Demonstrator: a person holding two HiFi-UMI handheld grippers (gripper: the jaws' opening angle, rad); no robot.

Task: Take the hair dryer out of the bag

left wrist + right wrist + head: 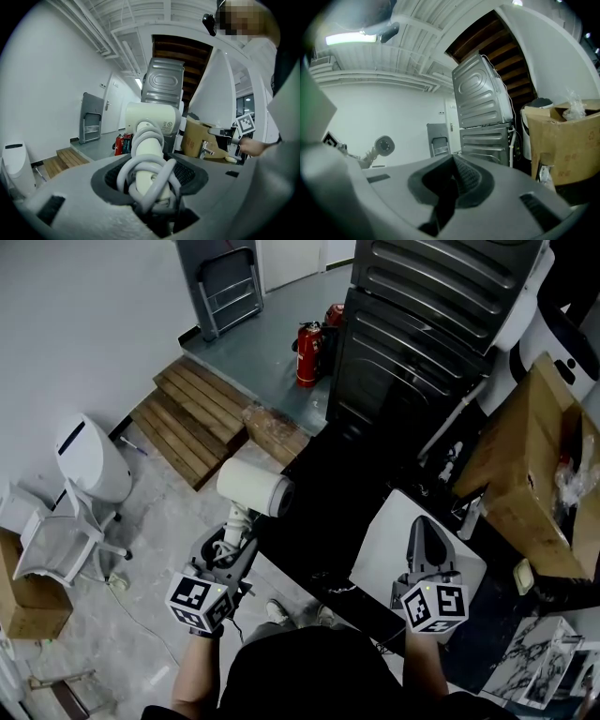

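Observation:
A white hair dryer [255, 487] stands upright in my left gripper [236, 529], out past the left edge of the black table [328, 512]. The jaws are shut on its handle, which has the grey cord coiled round it. In the left gripper view the hair dryer [152, 123] rises straight out of the left gripper [151, 185]. My right gripper [424, 532] is shut with nothing in it and hovers over a flat white bag [380, 545] on the table. The right gripper view shows the right gripper [452, 180] and the hair dryer [384, 146] far off to the left.
A dark metal appliance [422, 324] stands behind the table, with red fire extinguishers [307, 354] beside it. An open cardboard box [530, 465] sits at the right. Wooden steps [192, 418], a white bin [89, 460] and a white chair [56, 540] are on the floor at left.

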